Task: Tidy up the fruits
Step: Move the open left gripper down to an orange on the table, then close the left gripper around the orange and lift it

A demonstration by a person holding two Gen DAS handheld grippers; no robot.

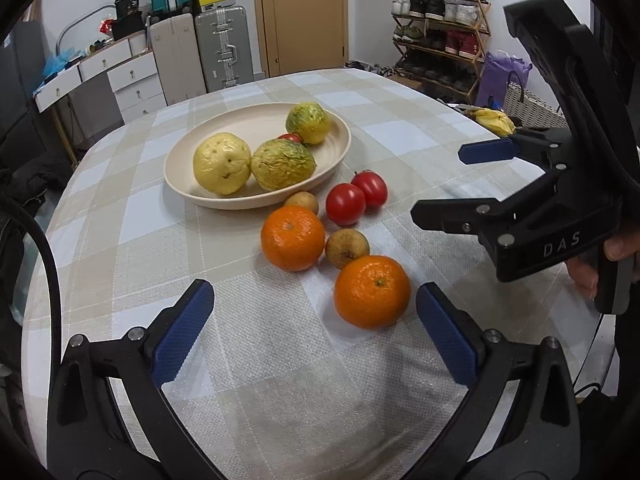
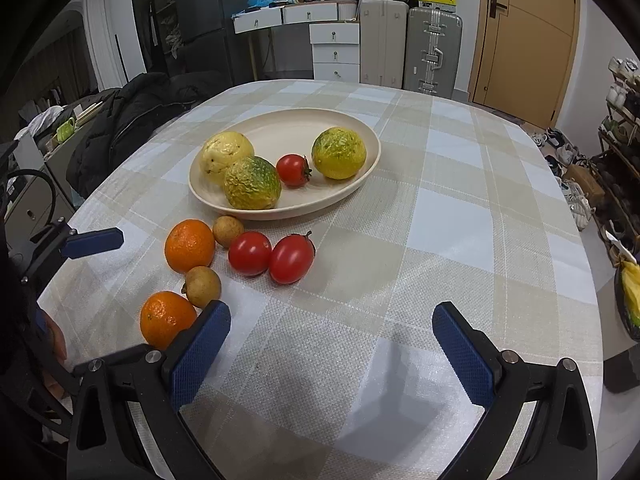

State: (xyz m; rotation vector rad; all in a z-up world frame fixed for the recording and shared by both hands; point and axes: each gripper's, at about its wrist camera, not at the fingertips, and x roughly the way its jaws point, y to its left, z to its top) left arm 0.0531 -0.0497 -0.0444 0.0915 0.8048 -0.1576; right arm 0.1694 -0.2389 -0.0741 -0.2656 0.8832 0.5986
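Observation:
A cream oval plate (image 1: 200,196) (image 2: 360,188) holds three yellow-green wrinkled fruits (image 1: 282,164) (image 2: 252,183) and a small tomato (image 2: 293,170). On the cloth in front of it lie two oranges (image 1: 372,292) (image 1: 293,237) (image 2: 166,318) (image 2: 189,245), two red tomatoes (image 1: 345,204) (image 2: 291,259) and two small brown longans (image 1: 346,248) (image 2: 202,286). My left gripper (image 1: 314,340) is open and empty, with the near orange just ahead between its fingers. My right gripper (image 2: 332,356) is open and empty above the cloth; it also shows in the left wrist view (image 1: 456,184).
The table carries a beige and white checked cloth (image 2: 440,220). Suitcases (image 2: 432,48) and white drawers (image 2: 335,50) stand behind it, a shoe rack (image 1: 440,36) to the right, and a black jacket (image 2: 132,120) lies at the left edge.

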